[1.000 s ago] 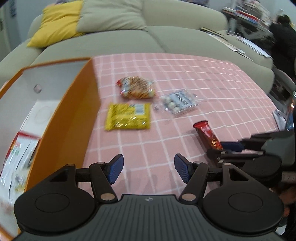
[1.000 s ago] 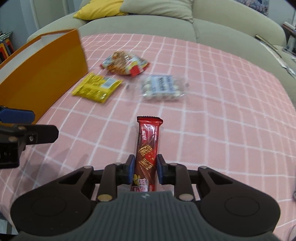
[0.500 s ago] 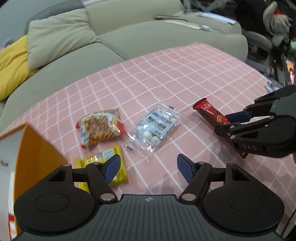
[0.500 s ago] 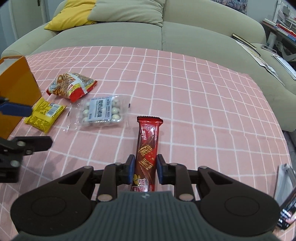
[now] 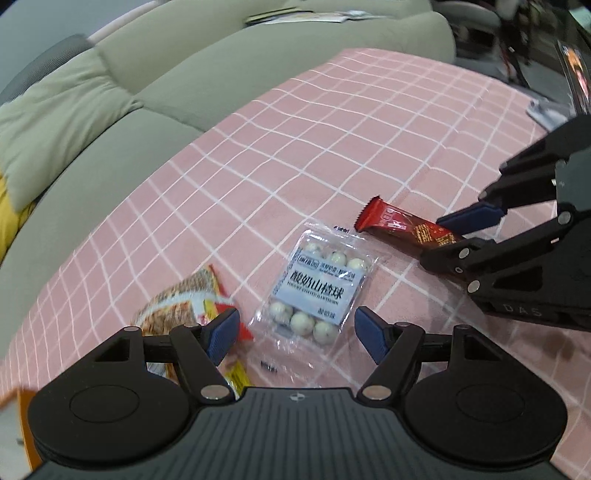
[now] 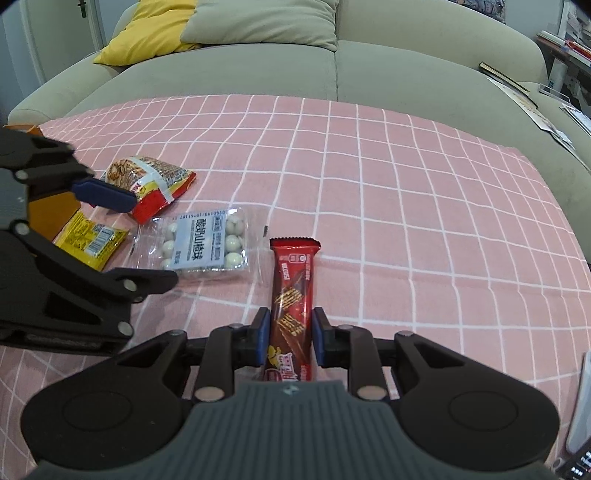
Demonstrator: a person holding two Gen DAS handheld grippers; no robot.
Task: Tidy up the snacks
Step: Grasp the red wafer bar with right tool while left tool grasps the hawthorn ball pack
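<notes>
My right gripper (image 6: pixel 290 338) is shut on a red chocolate bar (image 6: pixel 293 291), which also shows in the left wrist view (image 5: pixel 402 223). My left gripper (image 5: pixel 295 332) is open and empty, right at the near end of a clear packet of white yogurt balls (image 5: pixel 319 286), which also shows in the right wrist view (image 6: pixel 203 242). A red-and-orange chip bag (image 6: pixel 151 181) and a yellow packet (image 6: pixel 90 238) lie left of it. The chip bag (image 5: pixel 184 306) sits behind my left finger.
All lies on a pink checked tablecloth (image 6: pixel 406 206). An orange box (image 6: pixel 48 210) stands at the left, mostly hidden behind the left gripper. A grey-green sofa (image 6: pixel 332 62) with a yellow cushion (image 6: pixel 155 33) runs behind the table.
My left gripper has swung right from the orange box and closed in on the yogurt-ball packet. My right gripper has kept hold of the red bar.
</notes>
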